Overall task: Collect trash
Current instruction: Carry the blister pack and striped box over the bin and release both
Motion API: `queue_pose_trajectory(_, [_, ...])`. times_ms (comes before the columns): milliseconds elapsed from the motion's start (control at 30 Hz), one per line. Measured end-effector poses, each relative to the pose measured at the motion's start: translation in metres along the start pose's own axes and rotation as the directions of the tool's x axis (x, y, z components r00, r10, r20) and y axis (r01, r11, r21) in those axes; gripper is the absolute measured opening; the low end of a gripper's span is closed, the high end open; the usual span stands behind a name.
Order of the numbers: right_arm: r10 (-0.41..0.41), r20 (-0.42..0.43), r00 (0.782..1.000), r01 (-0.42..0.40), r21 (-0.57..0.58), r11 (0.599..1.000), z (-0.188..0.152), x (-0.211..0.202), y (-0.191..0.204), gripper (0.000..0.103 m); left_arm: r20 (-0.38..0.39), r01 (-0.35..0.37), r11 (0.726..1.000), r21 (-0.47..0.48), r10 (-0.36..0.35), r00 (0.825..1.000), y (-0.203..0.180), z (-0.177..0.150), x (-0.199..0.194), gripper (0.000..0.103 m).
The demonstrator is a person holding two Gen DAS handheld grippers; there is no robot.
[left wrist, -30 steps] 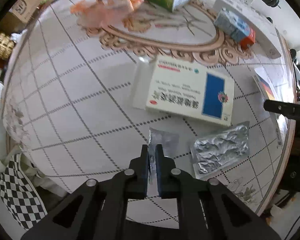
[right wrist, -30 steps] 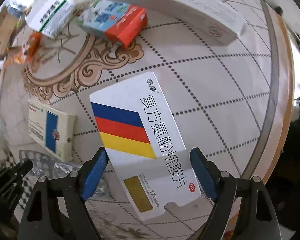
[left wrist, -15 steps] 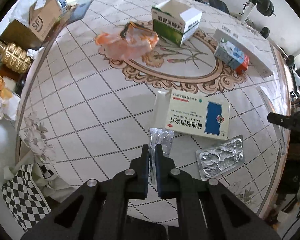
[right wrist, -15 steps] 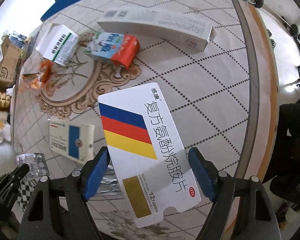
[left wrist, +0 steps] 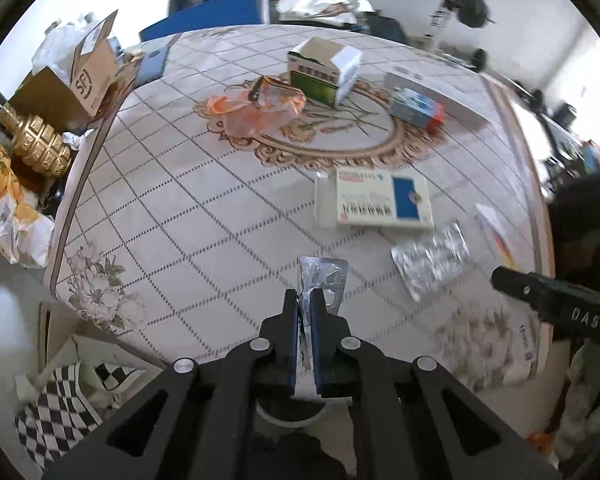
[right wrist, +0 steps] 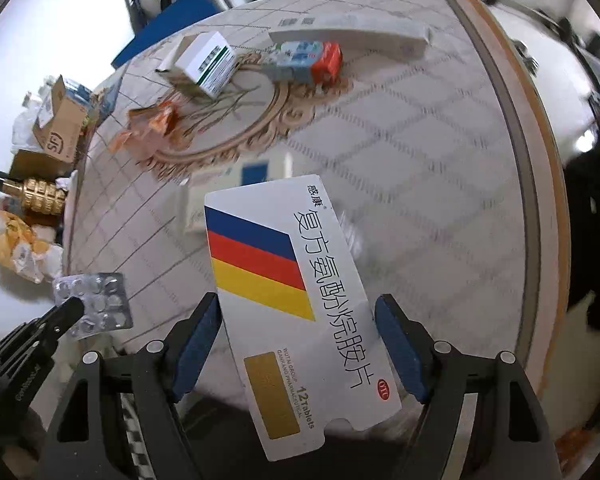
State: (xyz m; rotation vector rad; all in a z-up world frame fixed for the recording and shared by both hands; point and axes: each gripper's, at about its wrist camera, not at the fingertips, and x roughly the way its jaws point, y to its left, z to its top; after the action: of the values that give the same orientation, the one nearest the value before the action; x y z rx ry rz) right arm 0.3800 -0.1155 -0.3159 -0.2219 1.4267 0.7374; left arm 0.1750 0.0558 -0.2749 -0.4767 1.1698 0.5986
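My left gripper (left wrist: 305,312) is shut on a silver blister pack (left wrist: 322,276) and holds it edge-up above the near edge of the round table (left wrist: 180,208). The same pack shows in the right wrist view (right wrist: 94,300). My right gripper (right wrist: 300,344) is shut on a flat white medicine box with blue, red and yellow stripes (right wrist: 292,276), lifted off the table. Its edge shows in the left wrist view (left wrist: 496,236). A second blister pack (left wrist: 432,260) lies on the table.
On the table lie a white and blue box (left wrist: 380,200), an orange plastic wrapper (left wrist: 260,108), a green and white box (left wrist: 324,72), a blue and red carton (left wrist: 416,108) and a long white box (left wrist: 436,92). A checkered bag (left wrist: 56,404) hangs below left.
Both grippers rose and pulled back from the table. The blister pack and the striped box came up with them, and much more of the table shows.
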Motion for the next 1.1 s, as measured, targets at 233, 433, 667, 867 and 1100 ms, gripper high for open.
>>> queue_pose_trajectory(233, [0.042,-0.073,0.996,-0.031,0.149,0.988,-0.15,0.019,0.018,0.079,-0.09,0.086,0.995,0.059,-0.081,0.993,0.028,-0.093,0.013,0.003])
queue_pose_trajectory(433, [0.038,-0.267,0.963,0.018,0.206,0.978,-0.255,0.1,0.016,0.079,-0.257,0.135,0.991,-0.017,-0.134,0.957,0.059,-0.175,0.083,0.003])
queue_pose_trajectory(667, [0.053,-0.372,0.927,0.056,0.277,0.959,-0.311,0.242,-0.006,0.079,-0.44,0.121,0.988,-0.099,-0.152,0.885,0.082,-0.248,0.237,0.003])
queue_pose_trajectory(867, [0.096,-0.416,0.904,0.06,0.347,0.936,-0.328,0.346,-0.031,0.079,-0.502,0.137,0.984,-0.114,-0.176,0.847,0.084,-0.276,0.327,0.005])
queue_pose_trajectory(1100, [0.211,-0.45,0.868,-0.023,0.388,0.922,-0.333,0.451,-0.056,0.081,-0.514,0.117,0.965,-0.233,-0.225,0.828,0.107,-0.297,0.399,0.076])
